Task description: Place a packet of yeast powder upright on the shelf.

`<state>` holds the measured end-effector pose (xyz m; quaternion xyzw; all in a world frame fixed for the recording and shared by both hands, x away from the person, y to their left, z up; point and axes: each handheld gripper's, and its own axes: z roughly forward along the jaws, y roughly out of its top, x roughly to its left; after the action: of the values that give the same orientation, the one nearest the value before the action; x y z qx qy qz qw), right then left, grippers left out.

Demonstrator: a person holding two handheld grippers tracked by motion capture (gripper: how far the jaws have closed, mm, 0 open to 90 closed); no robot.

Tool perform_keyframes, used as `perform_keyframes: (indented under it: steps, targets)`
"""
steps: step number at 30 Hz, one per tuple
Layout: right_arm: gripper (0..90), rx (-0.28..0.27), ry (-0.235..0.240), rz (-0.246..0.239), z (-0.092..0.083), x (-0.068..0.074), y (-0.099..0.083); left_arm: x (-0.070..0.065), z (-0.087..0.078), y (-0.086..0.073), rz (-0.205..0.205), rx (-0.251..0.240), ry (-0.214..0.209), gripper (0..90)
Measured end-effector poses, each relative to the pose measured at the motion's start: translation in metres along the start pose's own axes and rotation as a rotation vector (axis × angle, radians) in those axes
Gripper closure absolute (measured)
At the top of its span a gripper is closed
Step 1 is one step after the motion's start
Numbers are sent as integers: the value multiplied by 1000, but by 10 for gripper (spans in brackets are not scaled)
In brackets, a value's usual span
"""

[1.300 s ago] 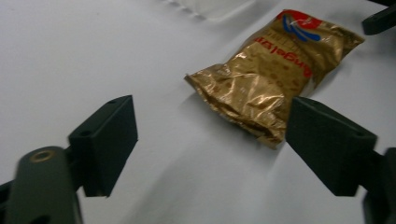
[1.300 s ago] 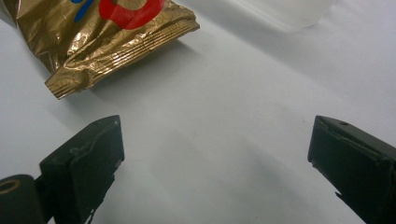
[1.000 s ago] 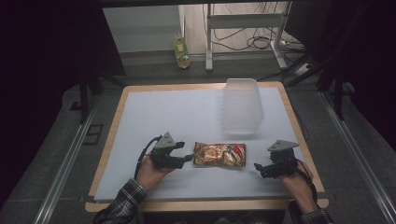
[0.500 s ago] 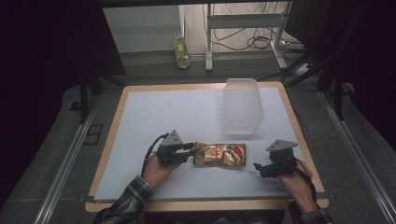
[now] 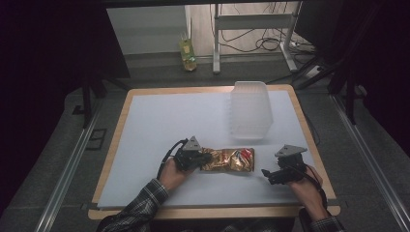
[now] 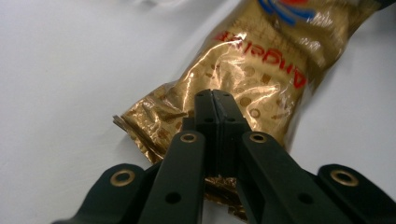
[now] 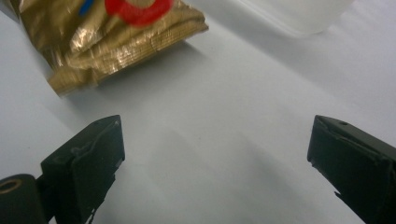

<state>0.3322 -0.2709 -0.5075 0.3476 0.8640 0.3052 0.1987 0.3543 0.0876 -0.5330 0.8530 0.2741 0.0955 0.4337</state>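
Gold snack bag pinched at one end, still flat on table.
L gripper jaws just closed on its crimped edge; R gripper wide open nearby, nothing held. Lift & drop into plastic tub likely left.

left gripper clamped tight with jaws together; right gripper spread wide, low.

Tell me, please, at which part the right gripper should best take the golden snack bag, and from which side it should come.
Probably the flat crimped seal at the end of the golden snack bag facing the right gripper. The bag lies flat and lengthwise between both hands; the left gripper is already shut on the opposite end. The right jaws stand open, so a low approach from that free end, closing across the thin seam, seems best.
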Motion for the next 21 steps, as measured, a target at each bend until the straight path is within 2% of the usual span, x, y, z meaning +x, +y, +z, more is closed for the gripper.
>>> perform_keyframes:
  steps: [2, 5, 9, 15, 16, 17, 20, 21]
  targets:
    - [43, -1, 6, 1, 0, 0, 0, 0, 0, -1, -1, 3, 1, 898]
    - [44, 4, 18, -4, 0, 1, 0, -6, 0, -1, 30, 15, 39, 900]
    - [43, 7, 27, -1, -2, 2, -1, 0, -3, -6, -6, 14, 8, 900]
    - [41, 4, 62, 22, -4, 1, -1, 0, -7, -13, -7, 41, 23, 900]
    - [40, 5, 64, 25, -4, 2, -1, -1, -6, -14, 1, 73, 51, 900]
    - [40, 7, 66, 27, -4, 3, 0, -1, -7, -17, 7, 92, 60, 900]
    - [40, 3, 89, 33, -5, 5, 1, -3, -6, -16, 17, 93, 68, 900]
    - [38, -7, 112, 54, -4, 6, 3, -3, -6, -17, 6, 88, 65, 900]
